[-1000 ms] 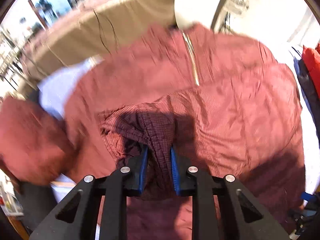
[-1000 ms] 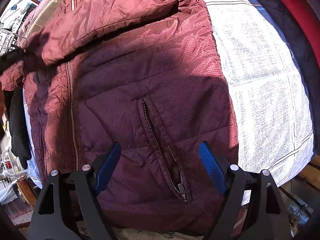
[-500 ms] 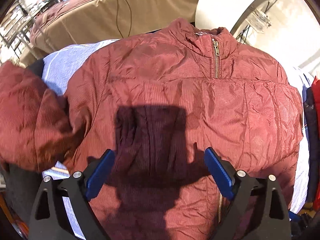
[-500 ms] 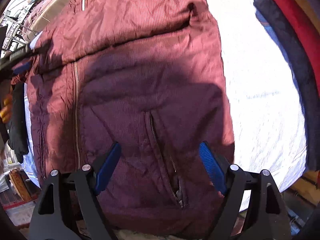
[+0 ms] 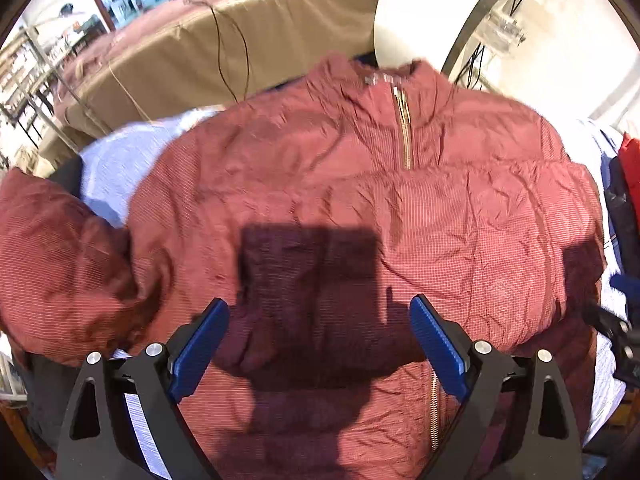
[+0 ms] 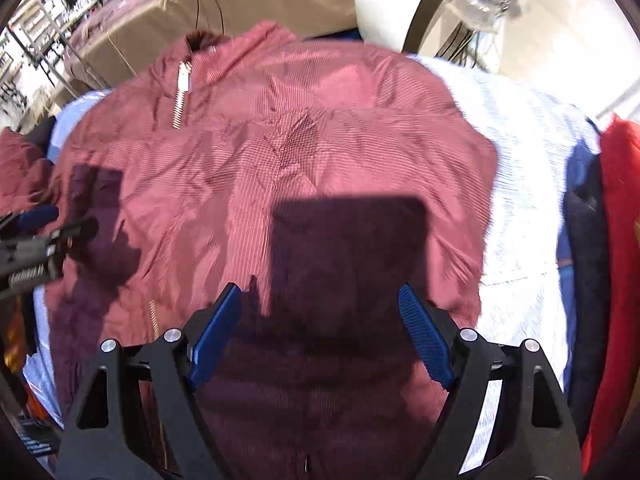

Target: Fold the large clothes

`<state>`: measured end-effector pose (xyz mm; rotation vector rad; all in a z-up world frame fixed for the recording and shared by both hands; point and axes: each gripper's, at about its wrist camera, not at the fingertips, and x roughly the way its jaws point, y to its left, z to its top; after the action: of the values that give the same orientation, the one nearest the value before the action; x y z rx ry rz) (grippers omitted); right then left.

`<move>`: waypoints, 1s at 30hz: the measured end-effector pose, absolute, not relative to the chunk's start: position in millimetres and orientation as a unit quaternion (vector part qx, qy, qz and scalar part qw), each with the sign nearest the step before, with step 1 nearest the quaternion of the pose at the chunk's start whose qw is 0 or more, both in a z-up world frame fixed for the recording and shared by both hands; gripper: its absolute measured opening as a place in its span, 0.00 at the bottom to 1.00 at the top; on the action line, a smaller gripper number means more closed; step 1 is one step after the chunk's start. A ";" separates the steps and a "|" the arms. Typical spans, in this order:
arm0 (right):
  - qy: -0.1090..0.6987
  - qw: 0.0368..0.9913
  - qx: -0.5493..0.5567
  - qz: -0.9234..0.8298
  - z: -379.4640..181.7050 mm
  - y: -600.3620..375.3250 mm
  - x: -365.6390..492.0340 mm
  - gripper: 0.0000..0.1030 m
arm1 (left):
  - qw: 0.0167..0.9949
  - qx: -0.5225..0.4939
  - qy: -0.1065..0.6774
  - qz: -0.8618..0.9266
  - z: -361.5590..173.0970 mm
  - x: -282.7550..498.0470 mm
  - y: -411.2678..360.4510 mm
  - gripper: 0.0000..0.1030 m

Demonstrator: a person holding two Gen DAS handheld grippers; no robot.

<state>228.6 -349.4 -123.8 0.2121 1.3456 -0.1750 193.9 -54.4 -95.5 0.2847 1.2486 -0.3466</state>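
Since a second ago the left tool (image 5: pixel 318 340) has let go of the bunched cloth and now hangs with its blue pads spread wide, gripping nothing. The right tool (image 6: pixel 320 330) has swung up from the pocket zipper to face the collar, its jaws likewise wide apart and empty. The maroon jacket (image 5: pixel 360 220) lies across the middle of both frames on a pale sheet (image 6: pixel 520 160), one sleeve (image 5: pixel 60 260) bunched at the left edge, its gold zipper (image 5: pixel 404 132) toward the top.
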 end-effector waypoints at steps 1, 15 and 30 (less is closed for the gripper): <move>0.634 0.762 0.098 -0.084 -136.5 -350.6 234.3 0.78 | 0.780 0.128 0.591 -0.162 -102.4 196.5 -57.7 0.87; 0.639 0.759 0.080 -0.101 -175.1 -339.6 252.7 0.95 | 0.738 0.104 0.651 -0.143 -167.1 220.5 -52.1 0.96; 0.653 0.742 0.090 -0.122 -158.3 -311.1 264.7 0.95 | 0.759 0.129 0.622 -0.142 -147.9 203.3 -51.9 0.93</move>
<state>264.7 -311.1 -158.3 0.1979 1.4315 -0.2673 203.3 -51.9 -147.9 0.2801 1.3541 -0.3090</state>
